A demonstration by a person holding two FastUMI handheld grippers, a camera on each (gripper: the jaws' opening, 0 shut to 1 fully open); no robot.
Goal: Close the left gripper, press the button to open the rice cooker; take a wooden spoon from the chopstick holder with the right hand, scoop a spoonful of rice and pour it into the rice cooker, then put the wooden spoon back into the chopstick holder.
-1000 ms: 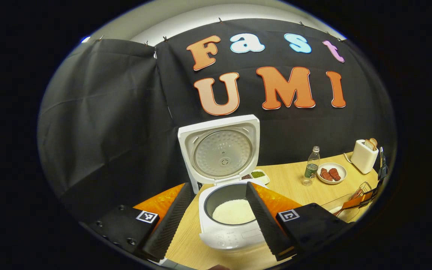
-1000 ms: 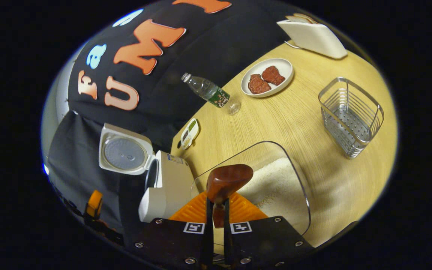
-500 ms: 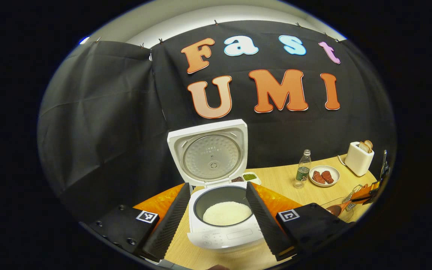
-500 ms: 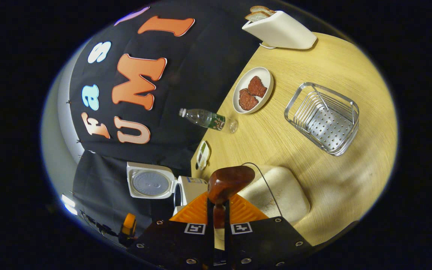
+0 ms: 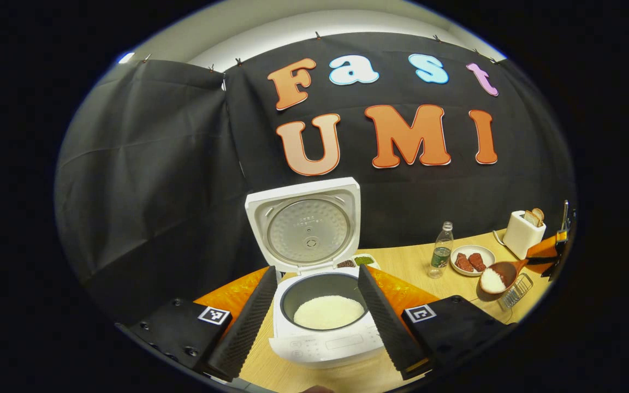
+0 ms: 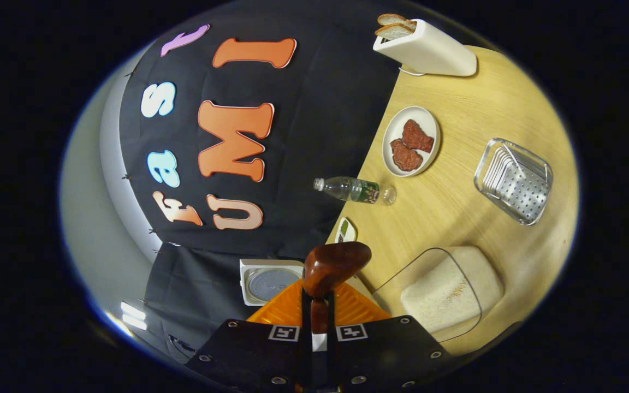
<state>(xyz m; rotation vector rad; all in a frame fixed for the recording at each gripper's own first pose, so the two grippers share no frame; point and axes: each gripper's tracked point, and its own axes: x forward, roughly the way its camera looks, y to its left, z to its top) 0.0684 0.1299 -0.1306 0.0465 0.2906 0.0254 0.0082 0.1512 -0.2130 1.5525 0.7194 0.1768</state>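
The white rice cooker (image 5: 325, 341) stands on the table with its lid (image 5: 303, 226) raised, and white rice lies in its pot (image 5: 328, 312). My left gripper (image 5: 317, 327) is open, one finger on either side of the cooker and clear of it. At the far right, my right gripper (image 5: 552, 254) holds the wooden spoon (image 5: 493, 278), its bowl heaped with rice, above the wire chopstick holder (image 5: 516, 289). In the right gripper view, my right gripper (image 6: 314, 327) is shut on the spoon's handle. The brown spoon (image 6: 333, 265) sticks out ahead, with the open cooker lid (image 6: 268, 281) behind it.
A clear rice container (image 6: 445, 289) lies to the right of the spoon. The wire chopstick holder (image 6: 514, 180), a plate of meat (image 6: 410, 141), a water bottle (image 6: 355, 190), a toaster with bread (image 6: 426, 46) and a small dish (image 6: 345, 230) stand on the wooden table (image 6: 456, 213).
My right gripper has lifted the spoon out of the rice container with rice in its bowl and has rolled as it rose. My left gripper has barely moved.
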